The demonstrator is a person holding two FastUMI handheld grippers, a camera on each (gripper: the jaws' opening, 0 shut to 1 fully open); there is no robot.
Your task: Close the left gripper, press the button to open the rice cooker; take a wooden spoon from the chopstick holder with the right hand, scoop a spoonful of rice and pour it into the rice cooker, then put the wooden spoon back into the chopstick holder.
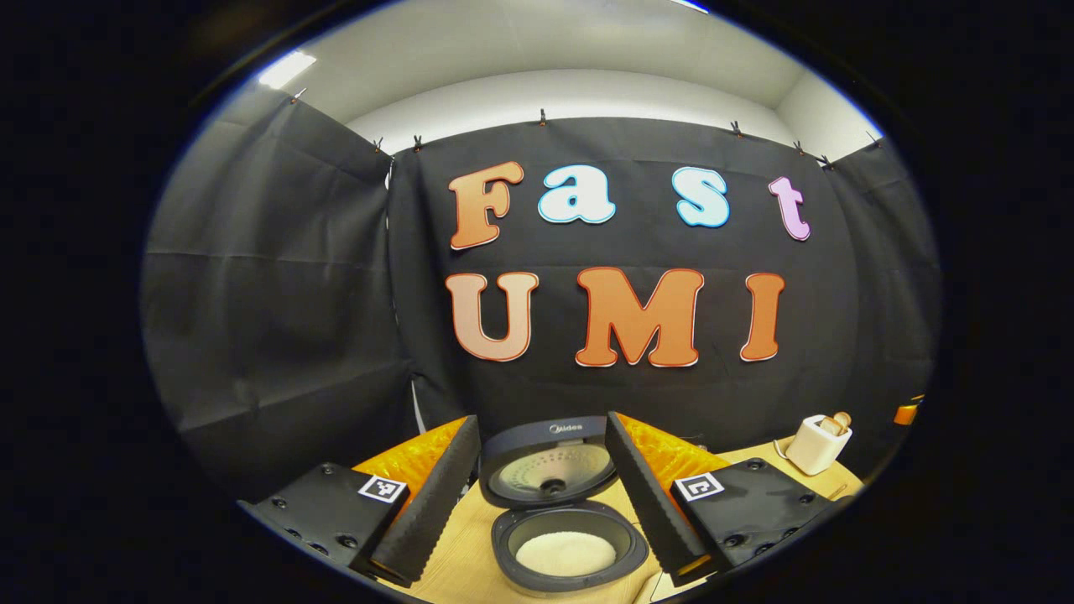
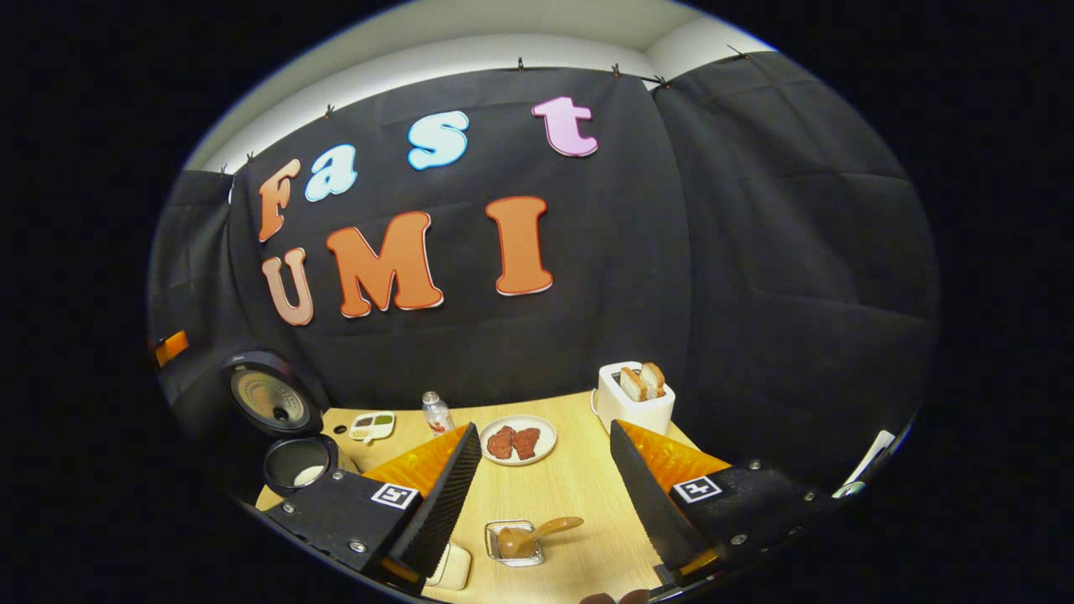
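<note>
Rice cooker sits straight ahead of the left gripper, framed between its jaws, with its lid already swung up and a pale heap of rice in the bottom of the inner pot. So the button press looks done. The left jaws stand wide apart and hold nothing.

In the right gripper view, the right gripper also has its jaws spread wide and empty. Just ahead of and between them, low on the tabletop, a wooden spoon lies with its bowl in a small clear container; I cannot tell whether that container is the chopstick holder or the rice supply. Beyond the jaws are a plate of meat and a toaster, and the cooker stands far off to the left of the jaws.

Rice already in the pot could mean the scoop has been poured, but nothing here settles that. If not, grasping the spoon, scooping, pouring and returning it all remain.
</note>
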